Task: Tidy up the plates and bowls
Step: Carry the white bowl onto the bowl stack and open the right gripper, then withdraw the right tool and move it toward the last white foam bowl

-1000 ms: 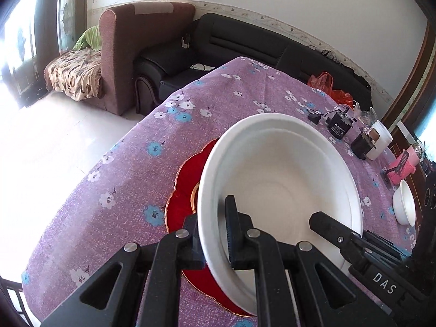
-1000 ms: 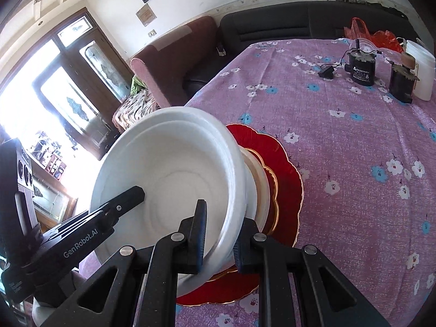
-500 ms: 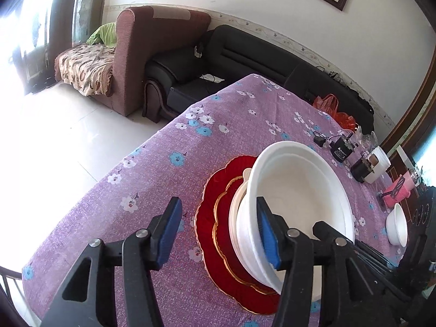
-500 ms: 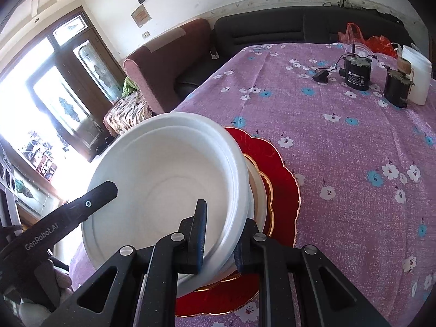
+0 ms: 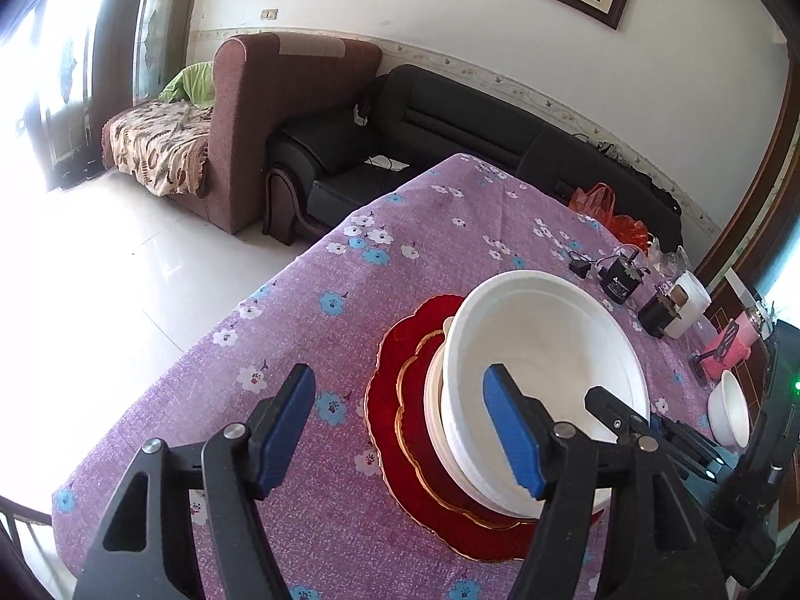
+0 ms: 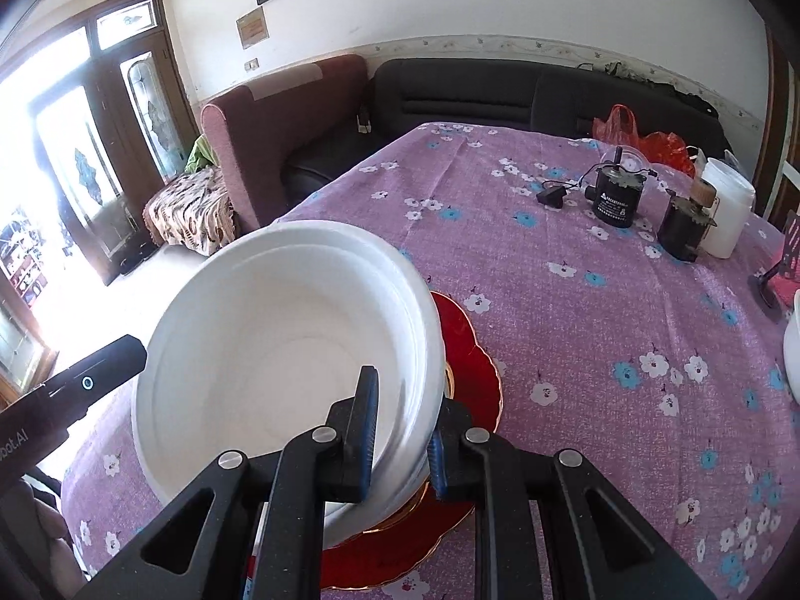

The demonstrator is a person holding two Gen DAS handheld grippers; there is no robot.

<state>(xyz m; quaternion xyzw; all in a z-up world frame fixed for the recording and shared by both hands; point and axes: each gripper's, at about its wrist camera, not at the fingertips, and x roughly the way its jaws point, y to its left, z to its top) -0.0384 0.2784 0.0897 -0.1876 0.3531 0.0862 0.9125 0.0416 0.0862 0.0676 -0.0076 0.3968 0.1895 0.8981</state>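
Though hidden elsewhere, right tool [image 6: 400, 430] clamped astride white bowl [image 6: 280, 350] rim.

Tablecloth [image 5: 430, 230]: purple, scattered w/ white + blue flowers.
Big bowl [image 5: 545, 350]: plain white, no pattern.
Plates under it [image 5: 400, 400]: deep red, scalloped, gold rim line; cream-white plate edge [image 5: 431, 395] between red and bowl.
Small bowl [image 5: 731, 415]: white.
Left gripper [image 5: 400, 420]: black frame, blue pads [image 5: 285, 425], silver rivets.
Right gripper [image 6: 400, 430]: black, blue strip on the right pad.
Armchair [image 5: 280, 115]: maroon-brown.
Throw [image 5: 155, 140] on the seat: beige w/ brown leaf print; green cushion [image 5: 192, 85] behind.
Sofa [image 5: 450, 115]: black.
Bag [image 6: 645, 140]: red-orange.
Jar [image 6: 727, 210]: white.
Wall [image 5: 450, 15]: white, thin floral border band.
Floor [image 5: 100, 270]: white, glossy.
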